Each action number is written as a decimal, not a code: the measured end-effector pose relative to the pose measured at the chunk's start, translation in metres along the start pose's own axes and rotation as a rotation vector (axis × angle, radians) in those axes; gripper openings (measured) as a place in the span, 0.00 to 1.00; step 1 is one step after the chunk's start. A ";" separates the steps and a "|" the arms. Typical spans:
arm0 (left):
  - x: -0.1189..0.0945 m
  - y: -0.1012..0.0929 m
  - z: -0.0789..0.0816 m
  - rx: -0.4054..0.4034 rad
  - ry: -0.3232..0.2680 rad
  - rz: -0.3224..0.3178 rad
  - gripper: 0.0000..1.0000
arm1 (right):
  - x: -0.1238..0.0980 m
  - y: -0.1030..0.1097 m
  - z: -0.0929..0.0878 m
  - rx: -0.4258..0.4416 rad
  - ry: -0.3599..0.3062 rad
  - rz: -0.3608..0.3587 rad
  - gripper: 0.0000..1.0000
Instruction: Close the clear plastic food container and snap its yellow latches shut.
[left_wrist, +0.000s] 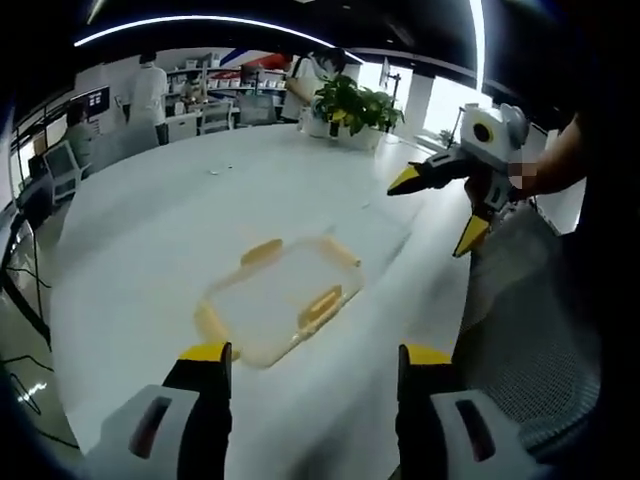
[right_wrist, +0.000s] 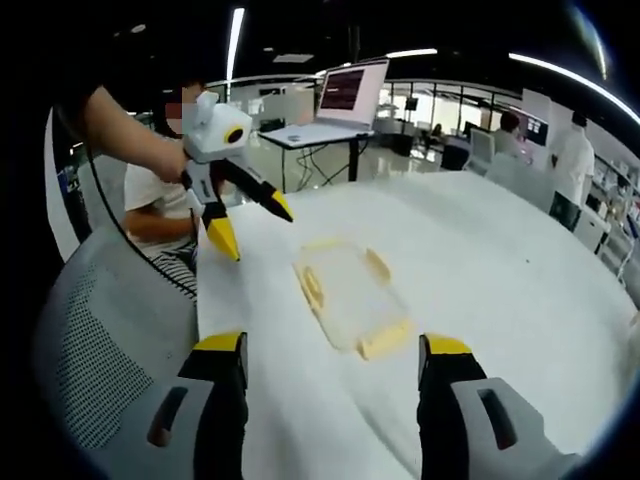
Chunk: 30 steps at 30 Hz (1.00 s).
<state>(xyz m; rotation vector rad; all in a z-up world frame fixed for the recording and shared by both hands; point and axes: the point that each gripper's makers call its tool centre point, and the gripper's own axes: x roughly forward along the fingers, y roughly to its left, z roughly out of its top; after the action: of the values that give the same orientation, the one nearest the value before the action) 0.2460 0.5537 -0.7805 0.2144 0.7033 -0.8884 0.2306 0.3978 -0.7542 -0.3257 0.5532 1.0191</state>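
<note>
Clear container (left_wrist: 282, 300) flat on white table (left_wrist: 150, 230), lid looks seated already, yellow latches (left_wrist: 320, 306) splayed outward, so likely not snapped yet.

Left gripper (left_wrist: 315, 365): jaws apart, empty, container dead ahead at 12 o'clock, near tips but not touching.

Right gripper (right_wrist: 330, 358): jaws apart, empty, hovering, container at 12 o'clock just beyond tips.

From left view, right gripper sits at 2 o'clock, well clear of box.

Guess: both held wide and above to flank the box, then press latches down from opposite sides.
</note>
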 end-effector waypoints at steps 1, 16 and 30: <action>0.001 0.002 -0.001 0.000 0.003 -0.002 0.63 | 0.001 -0.001 0.000 -0.001 0.004 0.003 0.67; 0.007 0.022 -0.002 0.047 0.051 -0.015 0.63 | 0.012 -0.016 0.001 -0.016 0.034 0.044 0.67; 0.017 0.035 -0.004 0.131 0.126 -0.055 0.64 | 0.024 -0.020 -0.004 -0.038 0.085 0.085 0.67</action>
<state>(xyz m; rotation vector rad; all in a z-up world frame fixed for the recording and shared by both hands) 0.2783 0.5668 -0.7983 0.3713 0.7715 -0.9810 0.2566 0.4028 -0.7715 -0.3833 0.6293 1.1025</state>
